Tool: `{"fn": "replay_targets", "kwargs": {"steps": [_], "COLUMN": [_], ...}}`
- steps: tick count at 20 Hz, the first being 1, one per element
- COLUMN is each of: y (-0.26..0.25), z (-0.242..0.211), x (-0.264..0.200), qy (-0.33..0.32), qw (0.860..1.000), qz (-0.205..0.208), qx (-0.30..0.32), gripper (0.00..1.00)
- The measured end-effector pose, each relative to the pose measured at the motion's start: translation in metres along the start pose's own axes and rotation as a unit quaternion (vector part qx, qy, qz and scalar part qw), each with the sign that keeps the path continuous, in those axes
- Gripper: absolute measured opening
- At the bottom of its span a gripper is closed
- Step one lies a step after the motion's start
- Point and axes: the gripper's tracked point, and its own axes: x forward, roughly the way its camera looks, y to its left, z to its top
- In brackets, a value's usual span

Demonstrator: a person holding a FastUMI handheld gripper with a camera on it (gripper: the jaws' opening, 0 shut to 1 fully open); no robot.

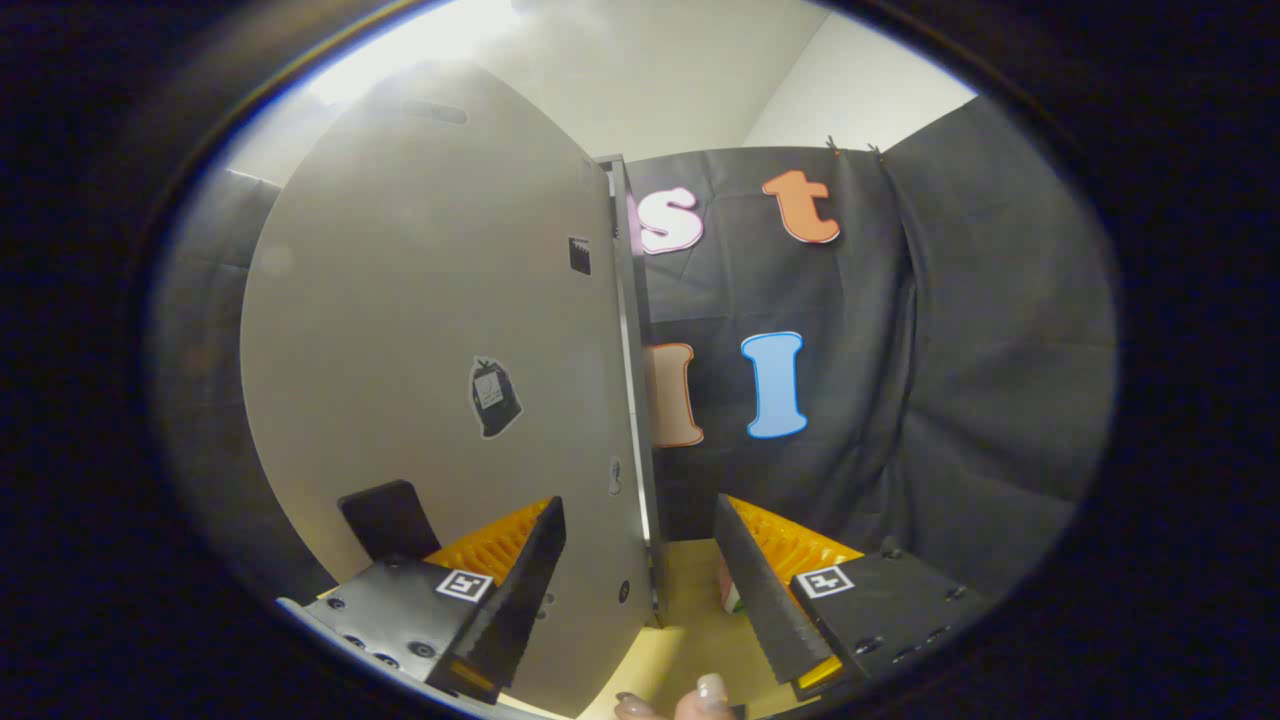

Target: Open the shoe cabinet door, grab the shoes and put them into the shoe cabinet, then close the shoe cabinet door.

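- Shoe cabinet door [440,350] right up close, a broad pale-grey panel standing upright, its free edge [630,380] running down just between the fingers.
- A dark sticker [494,398] stuck on the panel's middle, a small dark square tag [579,255] higher up near the free edge, a slot-shaped cutout [435,112] near the top.
- Dark block [388,520] low on the door face, just above the left finger.
- Gripper [640,585] spread wide, straddling the door's edge: left finger [515,600] in front of the panel face, right finger [765,590] on the far side of the edge.
- Touching the door or merely beside it? Cannot tell from here; nothing pinched between both fingers.
- Square printed markers on each finger body, ribbed orange parts behind the pads.
- Fingertips of a person's hand [690,700] peeking in at the very bottom, between the two fingers.
- Light wooden floor surface [690,620] below, under the door's lower corner.
- A small red-and-green thing [729,592] by the right finger, too hidden to name.
- Black cloth booth wall [950,350] beyond the door, hanging in folds; white wall and ceiling above.
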Motion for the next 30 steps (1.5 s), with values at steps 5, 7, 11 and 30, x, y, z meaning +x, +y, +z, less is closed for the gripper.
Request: {"fn": "replay_targets", "kwargs": {"steps": [5,7,11,30], "y": [0.027,0.038,0.054,0.244], "z": [0.0,-0.001,-0.004,-0.042], "x": [0.0,0.001,-0.004,0.092], "qy": [-0.005,-0.008,-0.014,0.004], "qw": [1.0,1.0,1.0,0.998], "qz": [-0.006,-0.008,-0.019,0.056], "qx": [-0.002,-0.006,-0.009,-0.037], "gripper": [0.95,0.95,0.94,0.94]}}
